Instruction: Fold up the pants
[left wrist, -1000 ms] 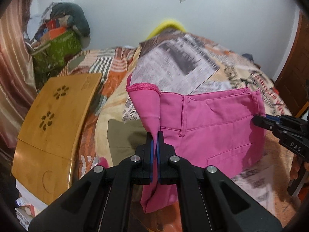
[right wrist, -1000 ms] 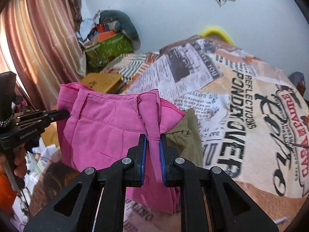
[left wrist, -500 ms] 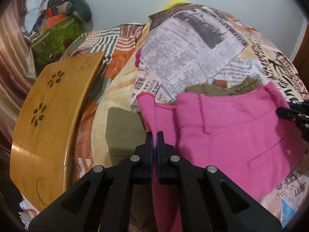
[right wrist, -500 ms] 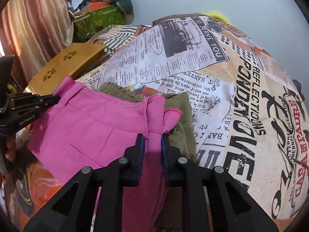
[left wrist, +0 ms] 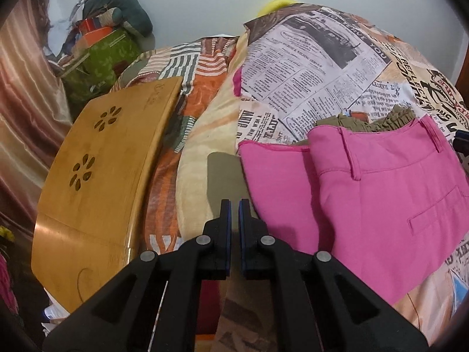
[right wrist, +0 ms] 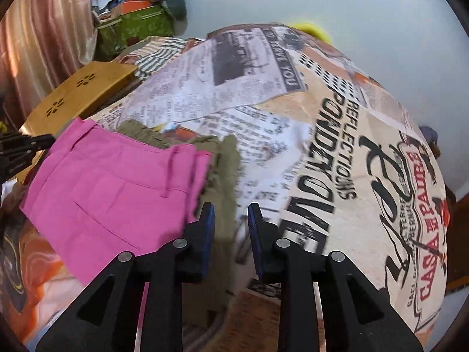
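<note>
The pink pants (left wrist: 381,205) lie flat on the bed, waistband toward the far side, on top of an olive-green garment (left wrist: 378,120). They also show in the right wrist view (right wrist: 117,193). My left gripper (left wrist: 234,205) is just left of the pants' left edge, its jaws a narrow gap apart with nothing between them. My right gripper (right wrist: 230,214) is open and empty just right of the pants' right edge, over the olive garment (right wrist: 225,176). The left gripper's tip shows at the left edge of the right wrist view (right wrist: 26,143).
The bed is covered by a newspaper-print sheet (right wrist: 337,135). A wooden lap desk (left wrist: 99,182) lies at the bed's left side. A green box and piled items (left wrist: 102,55) stand by the curtain at the far left. A white wall is behind.
Both grippers lowered the pants onto the bed and let go. The left gripper drew back to the left, the right gripper opened and drew back to the right.
</note>
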Demonstrator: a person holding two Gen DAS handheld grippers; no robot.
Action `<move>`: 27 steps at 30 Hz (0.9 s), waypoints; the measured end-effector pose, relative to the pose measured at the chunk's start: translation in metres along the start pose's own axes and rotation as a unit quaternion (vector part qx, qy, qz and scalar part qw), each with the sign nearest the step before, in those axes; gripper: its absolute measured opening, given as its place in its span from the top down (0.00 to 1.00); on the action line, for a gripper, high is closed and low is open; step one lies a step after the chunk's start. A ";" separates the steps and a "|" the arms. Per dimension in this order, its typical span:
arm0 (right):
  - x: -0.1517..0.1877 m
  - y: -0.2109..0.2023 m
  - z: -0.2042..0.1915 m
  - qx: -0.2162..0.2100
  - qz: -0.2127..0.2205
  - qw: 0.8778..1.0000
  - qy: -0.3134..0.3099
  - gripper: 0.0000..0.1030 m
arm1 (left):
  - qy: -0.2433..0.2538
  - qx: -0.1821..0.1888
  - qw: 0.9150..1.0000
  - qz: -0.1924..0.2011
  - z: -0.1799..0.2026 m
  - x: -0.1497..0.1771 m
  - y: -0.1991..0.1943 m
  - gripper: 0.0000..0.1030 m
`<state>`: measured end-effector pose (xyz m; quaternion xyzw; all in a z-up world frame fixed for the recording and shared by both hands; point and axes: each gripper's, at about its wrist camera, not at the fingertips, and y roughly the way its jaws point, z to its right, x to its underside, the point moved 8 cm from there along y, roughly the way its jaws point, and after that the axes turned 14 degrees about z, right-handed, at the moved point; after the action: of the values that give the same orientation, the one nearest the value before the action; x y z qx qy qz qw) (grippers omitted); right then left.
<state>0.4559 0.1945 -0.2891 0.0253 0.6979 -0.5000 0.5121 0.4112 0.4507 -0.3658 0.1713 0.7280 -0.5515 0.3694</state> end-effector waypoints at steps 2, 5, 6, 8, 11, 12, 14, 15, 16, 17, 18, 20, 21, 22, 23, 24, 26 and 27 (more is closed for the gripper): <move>-0.002 -0.007 0.005 -0.001 0.004 1.000 0.015 0.80 | -0.012 0.010 1.000 -0.001 0.000 -0.001 -0.006 0.95; -0.012 -0.026 0.003 -0.015 0.021 0.999 0.031 0.79 | -0.022 0.027 0.999 0.010 0.006 -0.008 -0.024 0.95; -0.017 -0.035 0.000 -0.023 0.029 0.999 0.033 0.79 | -0.022 0.030 0.999 0.018 0.008 -0.013 -0.033 0.95; -0.025 -0.052 -0.006 -0.028 0.043 0.998 0.029 0.79 | -0.023 0.036 0.999 0.033 0.014 -0.023 -0.053 0.95; -0.038 -0.083 -0.018 -0.034 0.070 0.997 0.021 0.79 | -0.033 0.048 0.997 0.056 0.023 -0.037 -0.089 0.95; -0.042 -0.093 -0.022 -0.038 0.078 0.996 0.020 0.78 | -0.035 0.052 0.996 0.066 0.025 -0.041 -0.102 0.95; -0.051 -0.122 -0.030 -0.046 0.104 0.993 0.023 0.74 | -0.031 0.051 0.994 0.094 0.031 -0.053 -0.134 0.95; -0.055 -0.133 -0.032 -0.048 0.115 0.992 0.023 0.72 | -0.028 0.052 0.992 0.108 0.034 -0.058 -0.153 0.95; -0.059 -0.150 -0.036 -0.051 0.130 0.990 0.024 0.71 | -0.028 0.054 0.991 0.118 0.037 -0.062 -0.168 0.95; -0.062 -0.166 -0.040 -0.053 0.142 0.988 0.025 0.71 | -0.029 0.058 0.990 0.129 0.041 -0.066 -0.185 0.95; -0.063 -0.177 -0.043 -0.055 0.151 0.987 0.026 0.71 | -0.031 0.062 0.988 0.138 0.043 -0.069 -0.200 0.95; -0.068 -0.211 -0.051 -0.063 0.174 0.982 0.030 0.70 | -0.035 0.070 0.984 0.161 0.049 -0.075 -0.238 0.95; -0.069 -0.225 -0.054 -0.065 0.183 0.980 0.032 0.66 | -0.038 0.073 0.982 0.171 0.051 -0.076 -0.254 0.95; -0.071 -0.235 -0.056 -0.066 0.192 0.979 0.034 0.55 | -0.040 0.077 0.979 0.182 0.054 -0.078 -0.272 0.94; -0.072 -0.251 -0.060 -0.068 0.205 0.976 0.036 0.49 | -0.041 0.079 0.977 0.192 0.056 -0.079 -0.288 0.93; -0.073 -0.266 -0.063 -0.069 0.218 0.973 0.035 0.40 | -0.041 0.079 0.975 0.202 0.058 -0.080 -0.303 0.89; -0.073 -0.294 -0.069 -0.065 0.245 0.967 0.031 0.33 | -0.037 0.074 0.971 0.225 0.061 -0.081 -0.334 0.81; -0.073 -0.307 -0.072 -0.063 0.255 0.964 0.029 0.32 | -0.035 0.071 0.968 0.237 0.064 -0.081 -0.350 0.76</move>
<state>0.2730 0.1280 -0.0302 0.1851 0.7129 -0.3069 0.6027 0.2573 0.2878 -0.0774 0.3451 0.6125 -0.5042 0.5015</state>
